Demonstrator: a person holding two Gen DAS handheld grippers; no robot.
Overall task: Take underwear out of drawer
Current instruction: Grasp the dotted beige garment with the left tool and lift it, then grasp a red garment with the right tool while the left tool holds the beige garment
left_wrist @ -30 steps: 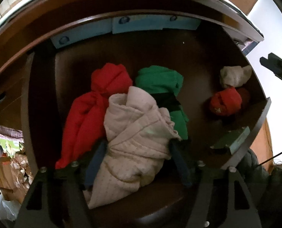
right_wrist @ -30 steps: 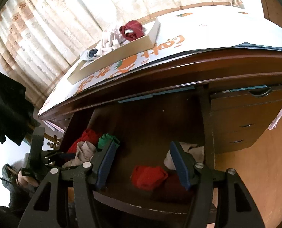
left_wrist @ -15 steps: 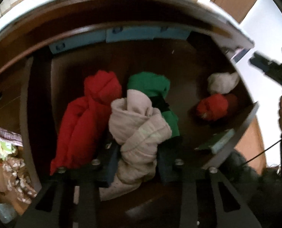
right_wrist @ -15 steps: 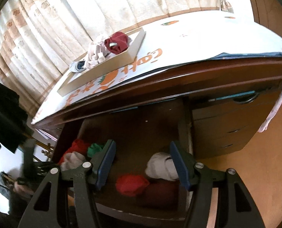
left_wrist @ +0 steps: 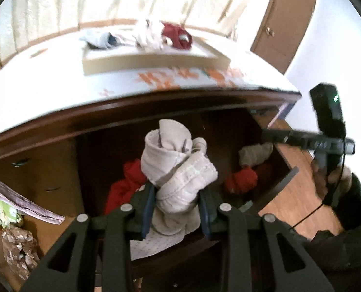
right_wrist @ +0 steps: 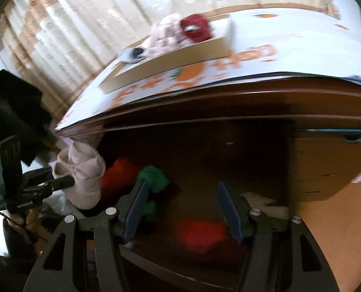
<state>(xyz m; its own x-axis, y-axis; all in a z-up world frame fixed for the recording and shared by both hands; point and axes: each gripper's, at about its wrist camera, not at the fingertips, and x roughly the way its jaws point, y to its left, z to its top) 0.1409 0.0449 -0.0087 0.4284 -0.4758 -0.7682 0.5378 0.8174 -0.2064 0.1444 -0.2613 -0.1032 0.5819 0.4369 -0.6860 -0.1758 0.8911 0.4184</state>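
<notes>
Cream curtains [left_wrist: 66, 7] are backing a dark wooden dresser [right_wrist: 253, 102] whose top is carrying a white orange-printed sheet [left_wrist: 58, 90]. We are seeing the rolled beige knit underwear [left_wrist: 178, 168] pinched between the blue pads of the left gripper [left_wrist: 176, 209], its long axis running roughly upright, rolled end pointing up toward the dresser edge, lifted above the open dark wooden drawer [left_wrist: 287, 177]. That drawer is holding a red garment [left_wrist: 126, 182], a green bundle [right_wrist: 153, 177], a small red roll [left_wrist: 243, 178] and a pale roll [left_wrist: 255, 153]. On top, a shallow cardboard tray [left_wrist: 153, 60] is holding white cloths and a dark red piece [left_wrist: 178, 35]. Compared with a second ago, the left jaws have just been closing on the beige roll, which was lying in the drawer and is now raised. The right gripper [right_wrist: 184, 209] is standing spread with nothing between its pads, over the drawer.
</notes>
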